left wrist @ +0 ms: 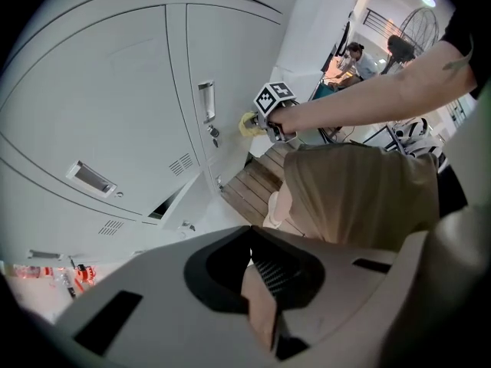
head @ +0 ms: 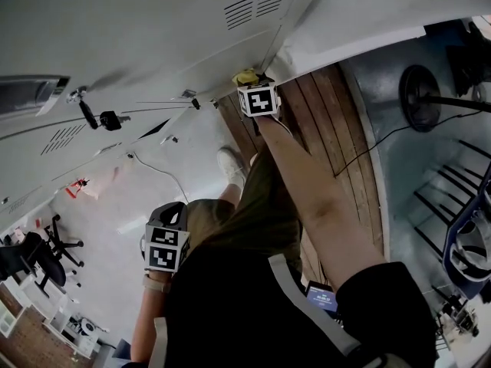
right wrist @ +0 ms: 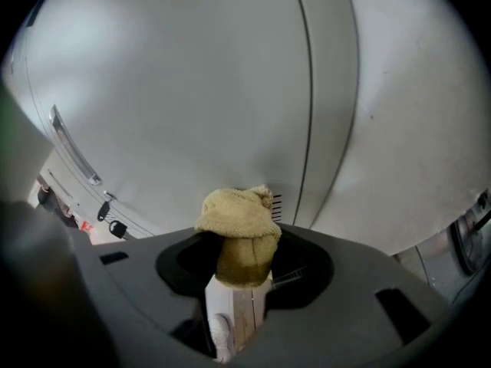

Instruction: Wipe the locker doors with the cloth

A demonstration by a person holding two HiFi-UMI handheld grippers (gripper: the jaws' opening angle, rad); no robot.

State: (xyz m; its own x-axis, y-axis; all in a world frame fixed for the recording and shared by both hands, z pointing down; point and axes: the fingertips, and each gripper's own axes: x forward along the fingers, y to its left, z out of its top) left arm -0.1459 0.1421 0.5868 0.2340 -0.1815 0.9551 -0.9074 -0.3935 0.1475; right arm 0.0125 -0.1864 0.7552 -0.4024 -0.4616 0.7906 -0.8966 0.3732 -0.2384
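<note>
Two claws show. Nearest, the left claw [left wrist: 262, 313] sits low beside the person's leg [left wrist: 360, 198], its jaws pressed together on nothing. Farther out, the right claw [right wrist: 239, 294] pinches the yellow cloth [right wrist: 239, 219] against a grey locker door [right wrist: 192, 90].

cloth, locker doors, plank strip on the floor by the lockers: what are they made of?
Cloth: yellow terry-like fabric with a nubby pile, softly bunched; probably cotton or microfibre.
Locker doors: apparently painted sheet metal, smooth pale grey, low sheen, with punched vent slots.
Floor strip: brown planks with parallel seams; real wood or wood-look, can't tell.
</note>
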